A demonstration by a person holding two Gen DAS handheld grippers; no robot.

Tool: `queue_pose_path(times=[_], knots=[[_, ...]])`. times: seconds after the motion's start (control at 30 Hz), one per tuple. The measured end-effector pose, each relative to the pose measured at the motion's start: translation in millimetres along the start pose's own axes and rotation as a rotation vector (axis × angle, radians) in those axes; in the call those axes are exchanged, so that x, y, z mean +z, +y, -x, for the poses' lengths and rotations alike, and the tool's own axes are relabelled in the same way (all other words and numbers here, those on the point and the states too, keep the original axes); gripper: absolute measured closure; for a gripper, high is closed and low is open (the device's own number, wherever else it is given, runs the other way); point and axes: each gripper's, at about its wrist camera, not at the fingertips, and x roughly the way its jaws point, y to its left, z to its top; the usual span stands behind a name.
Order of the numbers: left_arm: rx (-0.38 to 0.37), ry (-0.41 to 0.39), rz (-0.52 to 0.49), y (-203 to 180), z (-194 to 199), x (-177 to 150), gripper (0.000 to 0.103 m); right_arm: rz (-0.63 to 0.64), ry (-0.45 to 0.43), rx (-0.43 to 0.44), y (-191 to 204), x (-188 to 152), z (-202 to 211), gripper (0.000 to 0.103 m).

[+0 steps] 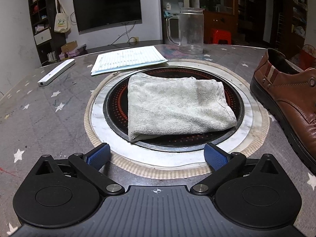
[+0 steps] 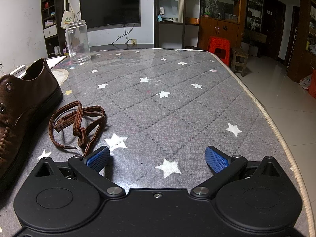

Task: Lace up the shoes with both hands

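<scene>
Two claws hung low over the worktop [image 2: 177, 98], both spread wide with nothing between their blue pads. The left claw [image 1: 157, 158] faced a folded grey towel [image 1: 177, 108] lying on a round black hob [image 1: 235, 106] set into the worktop, its pads short of the hob's pale outer ring. The right claw [image 2: 158, 159] hovered over bare grey quilted cloth printed with white stars, under a clear glossy cover.

One brown leather shoe [image 1: 286, 98] stood on the worktop to the right of the hob, its black sole overlapping the ring's edge in the left view. In the right view the shoe [image 2: 21, 106] sat at the far left, heel away from the camera, and its visible eyelets were empty. A brown lace [image 2: 79, 124] lay loose in a tangled heap on the cloth just beside the shoe, apart from it, with one end trailing close to the right claw's left pad [image 2: 98, 159]; whether it touched the pad could not be told.

Behind the towel lay a sheet of lined paper [image 1: 128, 59], and to its left a slim white bar [image 1: 56, 72]. A clear glass mug [image 1: 190, 30] with a handle stood upright beyond the paper; the right view showed the mug [image 2: 78, 41] behind the shoe's heel. A dark screen [image 2: 109, 9] hung on the far wall, and a red stool [image 2: 220, 46] stood on the tiled floor beyond the worktop.
</scene>
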Motion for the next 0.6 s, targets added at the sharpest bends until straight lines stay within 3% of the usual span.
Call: queue_pose_path(times=[0.6], knots=[[-0.001,0.001,0.0,-0.2,-1.2,-0.2,0.0,0.0,0.0,-0.001,1.8,-1.3,-1.3,0.0]])
